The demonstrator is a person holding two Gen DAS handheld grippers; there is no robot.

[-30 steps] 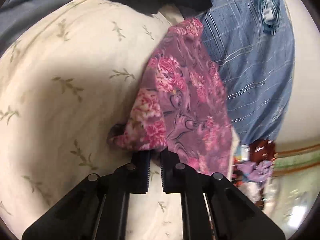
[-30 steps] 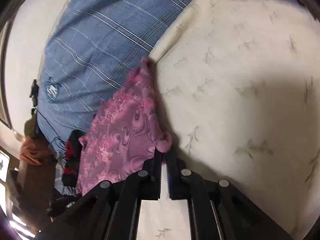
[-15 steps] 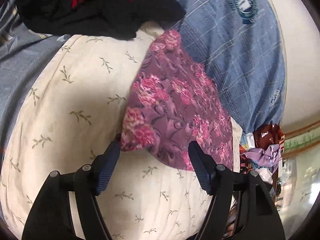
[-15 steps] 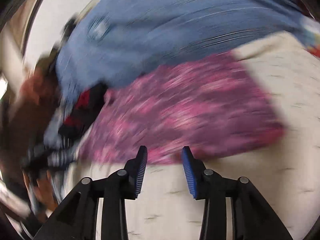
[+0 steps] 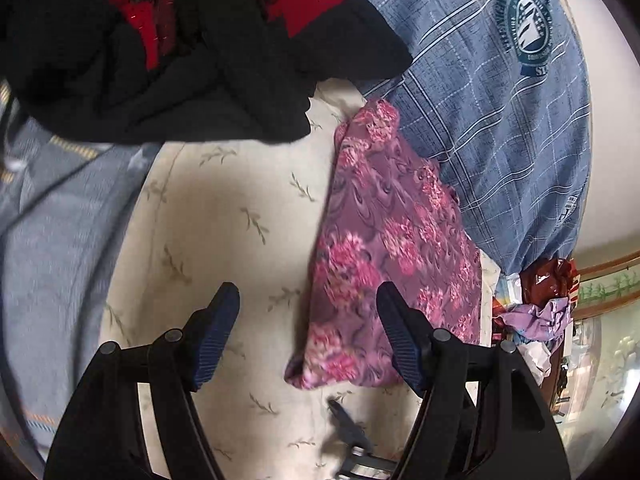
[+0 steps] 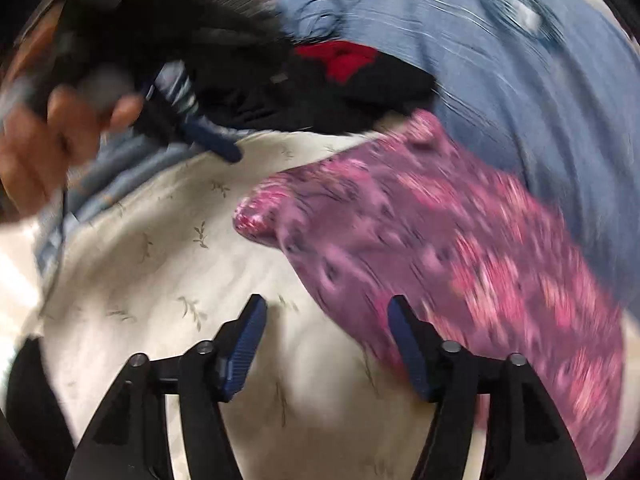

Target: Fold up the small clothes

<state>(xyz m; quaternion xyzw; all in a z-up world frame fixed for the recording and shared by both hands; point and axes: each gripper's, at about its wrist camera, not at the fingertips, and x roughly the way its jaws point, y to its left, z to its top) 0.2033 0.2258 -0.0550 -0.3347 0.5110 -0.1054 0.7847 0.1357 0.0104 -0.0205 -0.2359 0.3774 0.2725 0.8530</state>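
Garment: purple floral cloth (image 5: 394, 248), folded into a long narrow shape, lies flat along the edge of the cream leaf-print cover (image 5: 224, 216); one long side runs beside the blue checked fabric (image 5: 492, 128). In the right wrist view the same cloth (image 6: 460, 248) is blurred.
Left gripper (image 5: 308, 332): jaws spread wide, nothing pinched. Near end of the cloth sits in the gap toward the right-hand finger, which overlaps its edge in this view; contact cannot be told. The other finger stands over bare cover.
Right gripper (image 6: 324, 340): jaws have just been opening and stand spread, empty. They hang over bare cover, the cloth's edge just beside the right-hand finger. Picture smeared.
Other clothes: black and red garment (image 5: 192, 40) heaped at the far end of the cover, its hem close to the cloth's far tip.
Hand: a bare hand (image 6: 44, 136) at the upper left of the right wrist view grips the other gripper's handle; one blue pad (image 6: 216, 142) shows above the cover.
Background: pile of mixed clutter (image 5: 536, 312) beyond the blue fabric, too small to sort.
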